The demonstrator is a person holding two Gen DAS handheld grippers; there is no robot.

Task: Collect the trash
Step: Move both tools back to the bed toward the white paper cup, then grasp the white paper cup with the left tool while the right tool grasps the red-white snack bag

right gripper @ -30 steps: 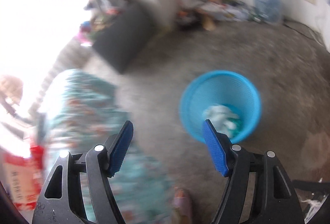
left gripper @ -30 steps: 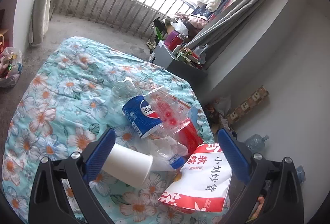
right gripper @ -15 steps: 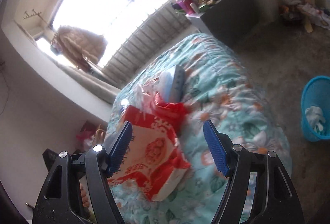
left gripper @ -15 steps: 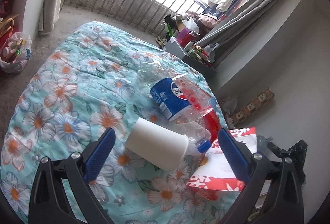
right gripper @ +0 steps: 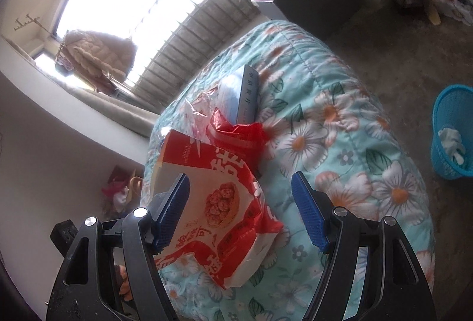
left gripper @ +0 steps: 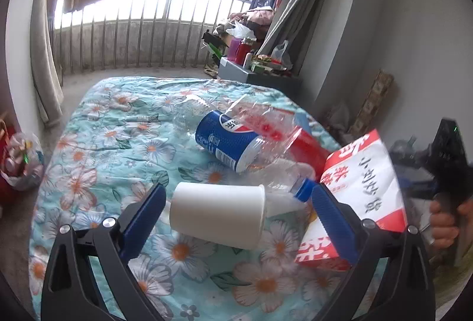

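Note:
Trash lies on a floral quilt [left gripper: 112, 131]. A white paper cup [left gripper: 218, 214] lies on its side between the fingers of my open left gripper [left gripper: 236, 191], and the pads stand clear of it. Behind it are a crushed clear bottle with a blue label [left gripper: 227, 143], a clear wrapper [left gripper: 260, 120] and a red bag [left gripper: 310, 149]. A red and white snack bag [right gripper: 215, 197] lies below my open right gripper [right gripper: 240, 182], mostly under its left finger. A light blue box [right gripper: 239, 96] sticks up behind the red bag [right gripper: 236, 134].
A blue mesh basket [right gripper: 452, 131] with white tissue in it stands on the floor right of the quilt. A dark cabinet [left gripper: 260, 75] with clutter sits by the barred window. A bag of rubbish [left gripper: 20, 161] lies on the floor at left. A person's hand [left gripper: 443, 220] holds the right gripper.
My left gripper sank and rolled level, bringing the paper cup between its fingers. My right gripper swung from above the blue basket over to the quilt and the snack bag.

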